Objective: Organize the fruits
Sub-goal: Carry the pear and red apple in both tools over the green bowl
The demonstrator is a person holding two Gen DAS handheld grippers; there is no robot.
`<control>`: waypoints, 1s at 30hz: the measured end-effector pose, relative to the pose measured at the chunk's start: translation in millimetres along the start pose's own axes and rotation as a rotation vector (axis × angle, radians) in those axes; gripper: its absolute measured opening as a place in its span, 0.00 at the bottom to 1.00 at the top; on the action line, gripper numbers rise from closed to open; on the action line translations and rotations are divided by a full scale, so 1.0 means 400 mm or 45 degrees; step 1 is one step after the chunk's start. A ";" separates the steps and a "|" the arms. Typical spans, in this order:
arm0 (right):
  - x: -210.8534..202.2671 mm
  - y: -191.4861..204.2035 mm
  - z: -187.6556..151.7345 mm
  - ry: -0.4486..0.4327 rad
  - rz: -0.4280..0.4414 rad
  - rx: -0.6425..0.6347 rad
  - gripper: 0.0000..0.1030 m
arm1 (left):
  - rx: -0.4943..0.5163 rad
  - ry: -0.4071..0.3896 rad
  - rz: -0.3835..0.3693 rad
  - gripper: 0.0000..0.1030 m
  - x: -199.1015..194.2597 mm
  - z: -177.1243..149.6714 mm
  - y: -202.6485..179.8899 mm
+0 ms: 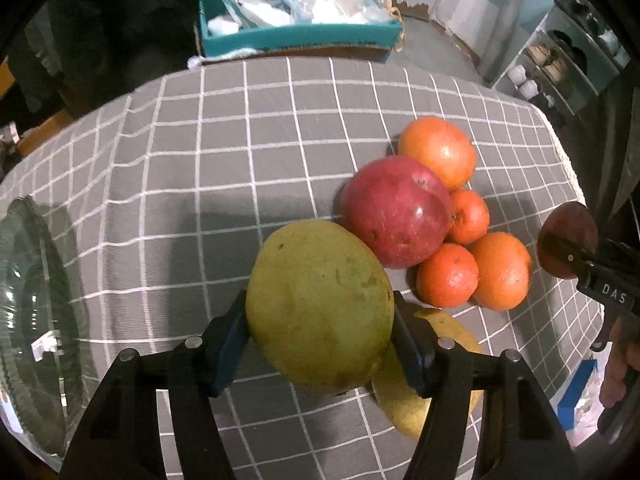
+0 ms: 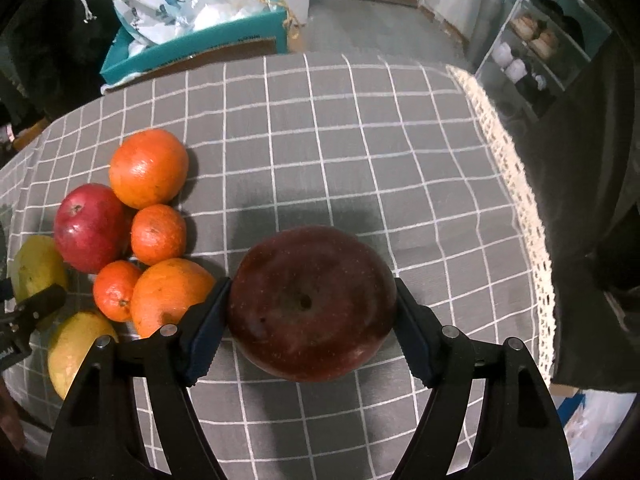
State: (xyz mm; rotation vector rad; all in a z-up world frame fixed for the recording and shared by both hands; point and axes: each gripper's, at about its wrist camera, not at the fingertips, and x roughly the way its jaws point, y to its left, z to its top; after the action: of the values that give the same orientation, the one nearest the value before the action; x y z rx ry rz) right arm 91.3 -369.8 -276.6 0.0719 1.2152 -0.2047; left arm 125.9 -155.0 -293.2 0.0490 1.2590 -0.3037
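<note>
My left gripper (image 1: 320, 320) is shut on a green mango (image 1: 320, 304) and holds it above the grey checked tablecloth (image 1: 224, 140). A second yellow-green mango (image 1: 404, 396) lies on the cloth under it. Beside them sits a pile: a red apple (image 1: 396, 212) and several oranges (image 1: 438, 152). My right gripper (image 2: 312, 312) is shut on a dark red apple (image 2: 312, 304) above the cloth, right of the same pile (image 2: 148, 168). The right gripper also shows in the left wrist view (image 1: 568, 248).
A clear glass bowl (image 1: 28, 320) stands at the left table edge. A teal box (image 1: 300, 36) with plastic bags sits behind the table. The tablecloth's lace edge (image 2: 520, 184) marks the right side. A shelf unit (image 2: 532, 48) stands beyond.
</note>
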 end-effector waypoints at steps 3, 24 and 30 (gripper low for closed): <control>-0.025 0.009 0.002 -0.042 -0.005 -0.007 0.74 | -0.007 -0.041 0.008 0.65 -0.037 -0.002 0.009; -0.267 0.076 0.007 -0.355 0.107 -0.036 0.74 | -0.024 -0.347 0.049 0.65 -0.324 -0.036 0.063; -0.343 0.096 -0.001 -0.439 0.132 -0.057 0.74 | -0.016 -0.411 0.075 0.65 -0.381 -0.046 0.065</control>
State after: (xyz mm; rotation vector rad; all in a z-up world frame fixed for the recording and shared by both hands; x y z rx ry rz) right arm 53.0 -315.8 -150.4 0.0577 0.8697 -0.0937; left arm 73.8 -96.0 -158.8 0.0253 0.9375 -0.2414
